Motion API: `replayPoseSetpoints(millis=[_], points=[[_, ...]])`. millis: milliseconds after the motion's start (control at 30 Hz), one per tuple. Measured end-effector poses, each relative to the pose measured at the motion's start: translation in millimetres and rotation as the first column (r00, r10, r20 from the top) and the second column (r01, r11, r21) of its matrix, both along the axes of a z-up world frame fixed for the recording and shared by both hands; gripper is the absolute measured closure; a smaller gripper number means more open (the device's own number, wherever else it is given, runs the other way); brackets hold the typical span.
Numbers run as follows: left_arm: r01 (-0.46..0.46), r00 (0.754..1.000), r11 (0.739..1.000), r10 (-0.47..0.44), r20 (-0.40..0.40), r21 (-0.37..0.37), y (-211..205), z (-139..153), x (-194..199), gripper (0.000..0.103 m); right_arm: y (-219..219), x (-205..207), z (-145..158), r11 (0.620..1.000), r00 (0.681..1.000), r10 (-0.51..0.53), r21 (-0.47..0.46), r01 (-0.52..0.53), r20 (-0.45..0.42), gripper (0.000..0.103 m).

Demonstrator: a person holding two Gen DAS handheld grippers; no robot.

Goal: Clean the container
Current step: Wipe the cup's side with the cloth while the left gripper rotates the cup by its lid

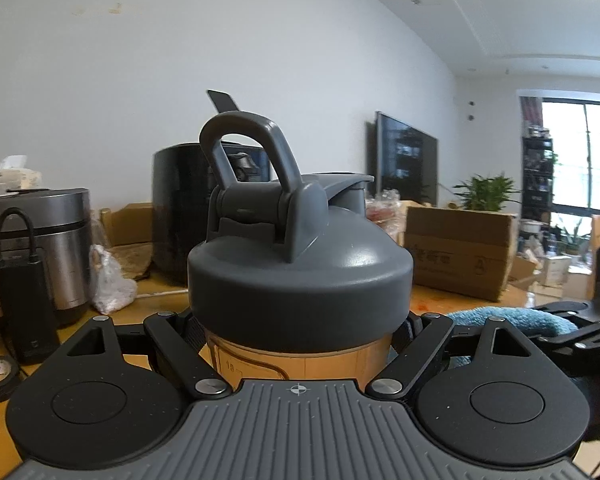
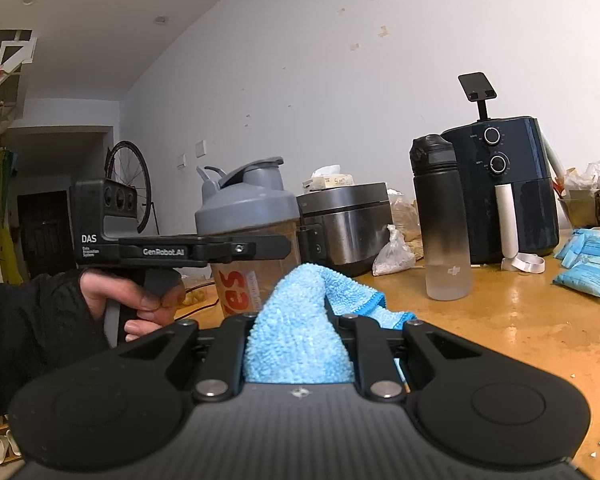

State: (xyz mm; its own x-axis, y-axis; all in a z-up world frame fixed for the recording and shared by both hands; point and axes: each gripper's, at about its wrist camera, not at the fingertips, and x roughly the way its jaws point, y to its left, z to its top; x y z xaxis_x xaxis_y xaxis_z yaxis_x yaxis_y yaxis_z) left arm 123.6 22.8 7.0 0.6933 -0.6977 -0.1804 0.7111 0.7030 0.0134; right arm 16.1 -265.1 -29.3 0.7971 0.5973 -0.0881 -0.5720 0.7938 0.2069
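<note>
Left gripper [image 1: 300,336] is clamping the shaker bottle [image 2: 256,240] below its lid; right gripper [image 2: 300,344] is pinching the blue microfiber cloth [image 2: 300,328]. Wiping isn't under way yet, I'd say. Next: bring the cloth against the bottle wall.

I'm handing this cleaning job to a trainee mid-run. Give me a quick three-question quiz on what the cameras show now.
1. True or false: the left gripper holds the shaker bottle just below its grey lid.
2. What do the right gripper's jaws clamp? A) tape roll B) blue microfibre cloth C) plastic bag
3. What stands nearest the air fryer, in front of it?

Key: 1 true; 2 B; 3 the black-topped water bottle.
</note>
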Motion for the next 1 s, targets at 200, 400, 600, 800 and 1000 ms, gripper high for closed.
replayPoseSetpoints(millis=[200,400,600,800,1000], points=[[0.017,1.0,1.0,-0.017,-0.011,-0.019,5.0,1.4,0.4,0.007,-2.1,-2.0,-1.2,1.0,1.0,-0.006,0.0,0.006,-0.002,0.092],[-0.013,0.999,1.0,0.012,-0.034,-0.011,7.1,4.8,-1.2,0.0,-1.0,-3.2,-2.3,1.0,1.0,-0.008,-0.002,0.008,-0.004,0.092],[-0.065,0.997,0.998,0.065,-0.038,-0.008,7.2,4.6,-7.2,0.0,1.1,-4.1,-1.6,1.0,1.0,-0.005,-0.006,0.005,-0.002,0.092],[-0.12,0.993,0.992,0.12,-0.018,-0.035,2.6,7.3,-20.5,0.0,2.6,-3.1,-2.4,1.0,1.0,-0.005,-0.01,0.005,-0.008,0.092],[-0.225,0.974,0.97,0.227,0.008,-0.088,-5.6,16.7,-35.8,0.0,4.9,-4.2,-3.9,1.0,1.0,-0.004,-0.015,0.003,-0.011,0.092]])
